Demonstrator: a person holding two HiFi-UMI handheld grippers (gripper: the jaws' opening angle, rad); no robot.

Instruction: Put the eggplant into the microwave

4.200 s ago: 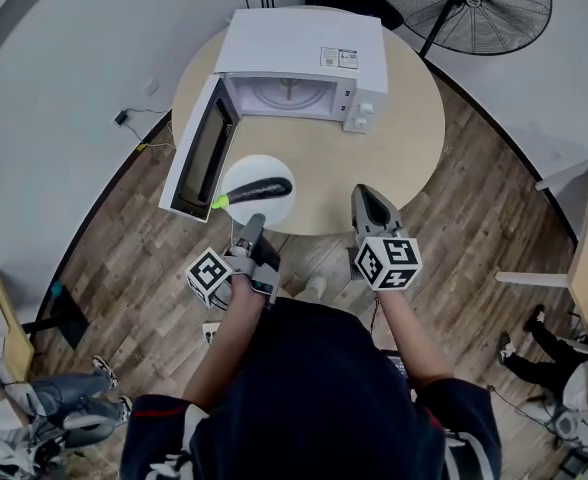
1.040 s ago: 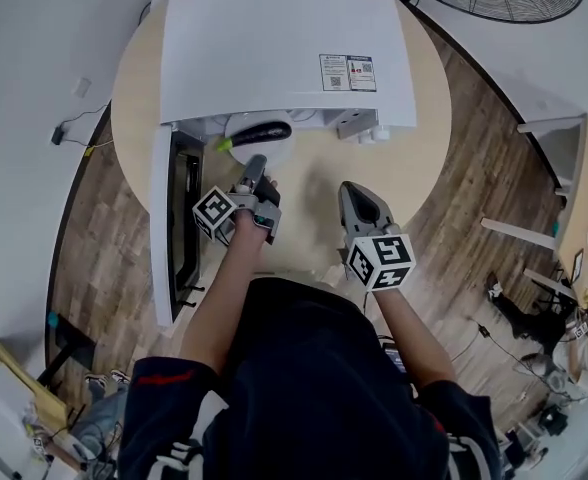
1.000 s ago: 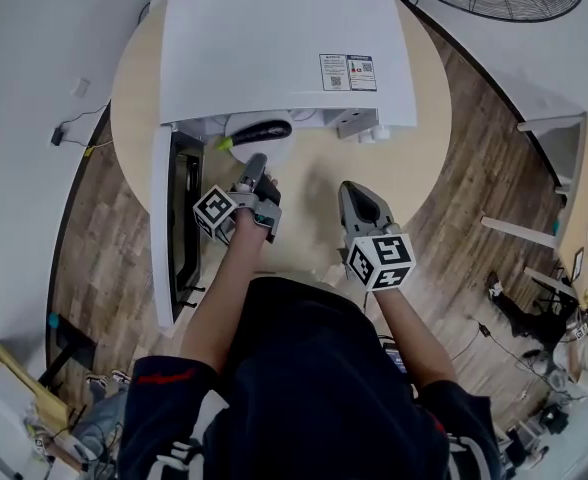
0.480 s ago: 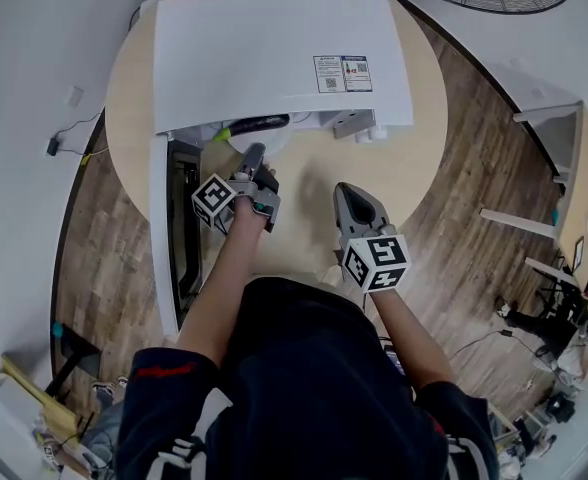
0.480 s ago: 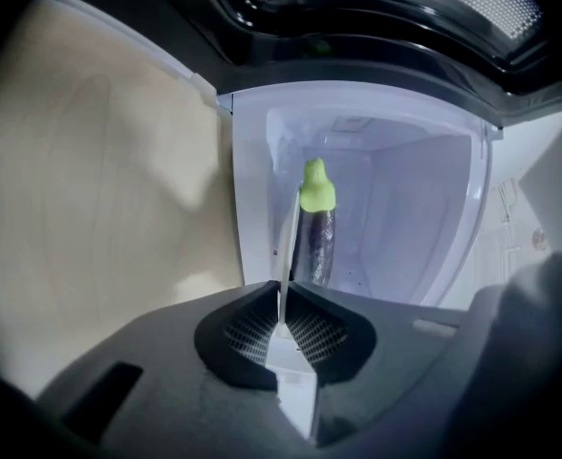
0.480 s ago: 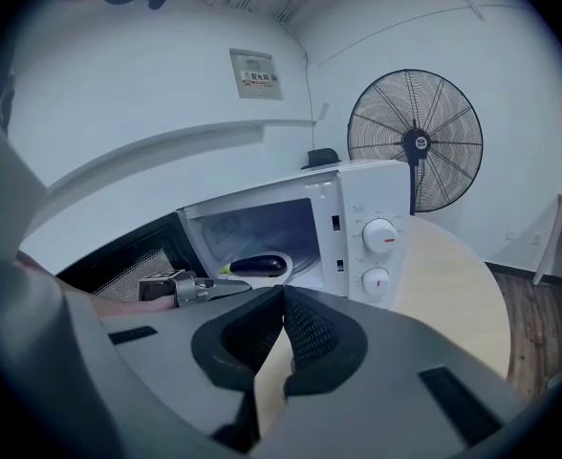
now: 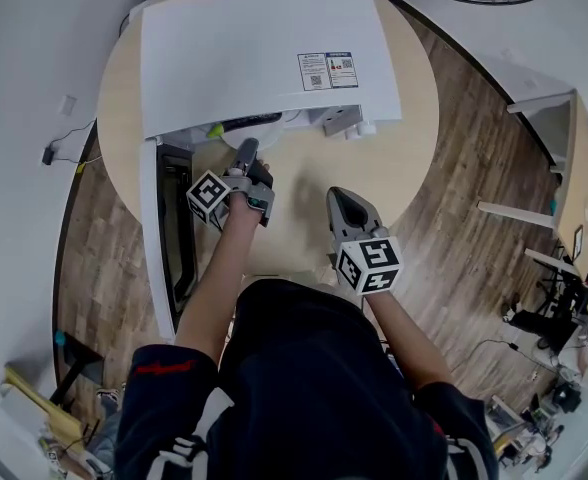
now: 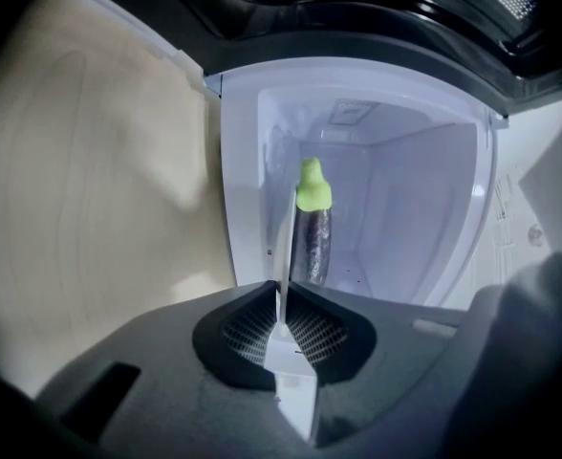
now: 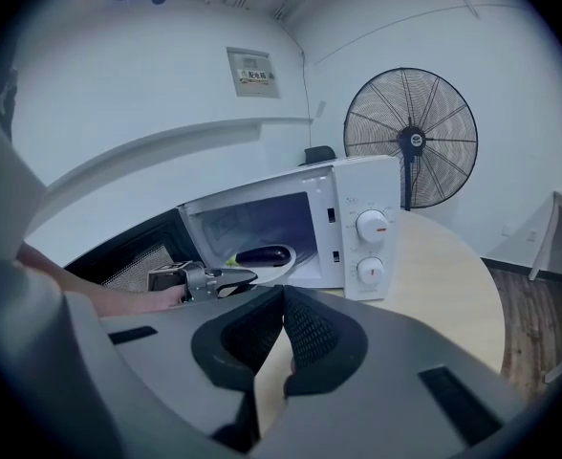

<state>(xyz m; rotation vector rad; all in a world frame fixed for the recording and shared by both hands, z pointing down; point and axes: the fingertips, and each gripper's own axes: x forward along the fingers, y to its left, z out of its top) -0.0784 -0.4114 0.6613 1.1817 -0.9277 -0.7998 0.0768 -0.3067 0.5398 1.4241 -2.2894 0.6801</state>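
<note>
Left gripper (image 8: pixel 283 310) clamped on plate (image 8: pixel 284 247) rim; eggplant (image 8: pixel 316 245) rides it, partly inside microwave (image 7: pixel 264 48). Right gripper (image 9: pixel 281 300) closed, empty, above worktop (image 7: pixel 394 158). Risk: thin rim grip lets plate tilt; eggplant rolls off.

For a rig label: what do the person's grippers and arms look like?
The left gripper and right gripper are grey and tapered, with black meshed pads inside and a white cube of black square markers at the back. No cables show. The sleeves are short, dark, with red and white trim.
</note>
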